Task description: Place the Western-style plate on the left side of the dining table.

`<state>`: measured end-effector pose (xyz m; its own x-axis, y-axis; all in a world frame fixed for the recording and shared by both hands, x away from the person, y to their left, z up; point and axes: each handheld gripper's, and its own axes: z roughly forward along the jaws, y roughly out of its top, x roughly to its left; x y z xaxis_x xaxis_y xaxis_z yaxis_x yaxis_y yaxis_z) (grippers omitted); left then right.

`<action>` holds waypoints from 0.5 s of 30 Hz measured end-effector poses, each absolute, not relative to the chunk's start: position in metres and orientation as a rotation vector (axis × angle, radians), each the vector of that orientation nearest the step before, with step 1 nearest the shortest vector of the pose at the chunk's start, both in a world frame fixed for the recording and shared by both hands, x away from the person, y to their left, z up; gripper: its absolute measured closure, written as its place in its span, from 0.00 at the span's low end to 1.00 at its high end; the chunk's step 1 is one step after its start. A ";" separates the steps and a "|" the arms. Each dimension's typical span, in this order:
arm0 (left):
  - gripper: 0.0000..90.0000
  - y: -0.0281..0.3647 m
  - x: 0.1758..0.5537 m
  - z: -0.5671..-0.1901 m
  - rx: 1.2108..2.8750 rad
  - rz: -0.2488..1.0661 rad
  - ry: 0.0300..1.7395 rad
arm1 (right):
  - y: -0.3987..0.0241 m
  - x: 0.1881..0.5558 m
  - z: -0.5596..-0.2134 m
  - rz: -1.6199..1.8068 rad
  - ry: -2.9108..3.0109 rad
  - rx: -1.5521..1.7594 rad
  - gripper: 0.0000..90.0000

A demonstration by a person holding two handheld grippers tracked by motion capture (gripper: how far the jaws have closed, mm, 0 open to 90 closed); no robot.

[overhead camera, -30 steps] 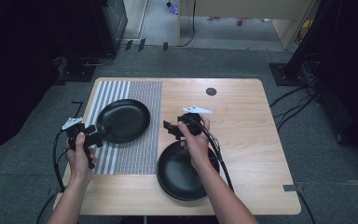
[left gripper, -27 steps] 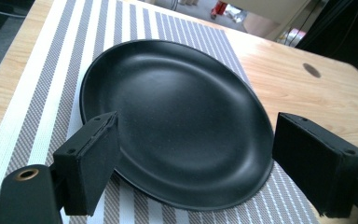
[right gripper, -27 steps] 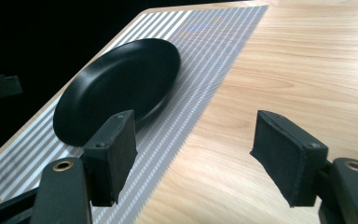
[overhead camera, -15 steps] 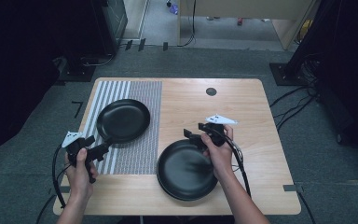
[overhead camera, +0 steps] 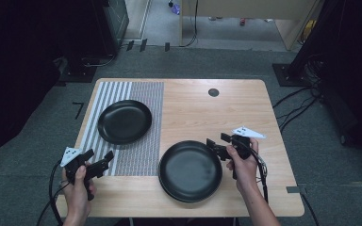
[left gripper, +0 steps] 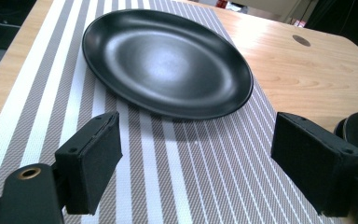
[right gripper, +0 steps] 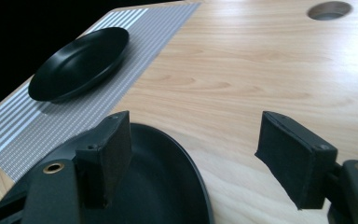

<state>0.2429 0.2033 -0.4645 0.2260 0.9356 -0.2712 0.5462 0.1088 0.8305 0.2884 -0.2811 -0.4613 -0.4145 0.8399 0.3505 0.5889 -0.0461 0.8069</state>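
Two black plates are the business here. The smaller plate (overhead camera: 124, 121) sits flat on the striped placemat (overhead camera: 127, 155) at the counter's (overhead camera: 245, 101) left half, and the larger plate (overhead camera: 190, 171) lies on bare wood near the front edge, just right of the mat and well apart from its mate. Both look set down and free, so the step in hand reads as a clean withdrawal after placing.

Your right claw (overhead camera: 215, 147) hovers at the larger plate's upper right rim. Its jaws have just been opening and now stand wide; in the right gripper view one pad (right gripper: 115, 154) hangs over the rim while the other stands off over the wood, neither pressing on the plate. Lift a touch before you draw back, so that inner pad does not clip the rim and skid the plate.

Your left claw (overhead camera: 99, 160) is wide open too, with nothing held; it sits at the mat's front corner, short of the smaller plate (left gripper: 165, 63), which lies ahead of the pads. Pull it straight back along the mat and keep the cable (overhead camera: 52, 188) off the counter's edge, since a snag could drag the mat and shift the plate.
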 end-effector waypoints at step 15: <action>0.18 0.221 0.222 -0.484 1.599 0.588 1.454 | -0.329 0.256 -0.478 1.393 1.929 1.585 0.26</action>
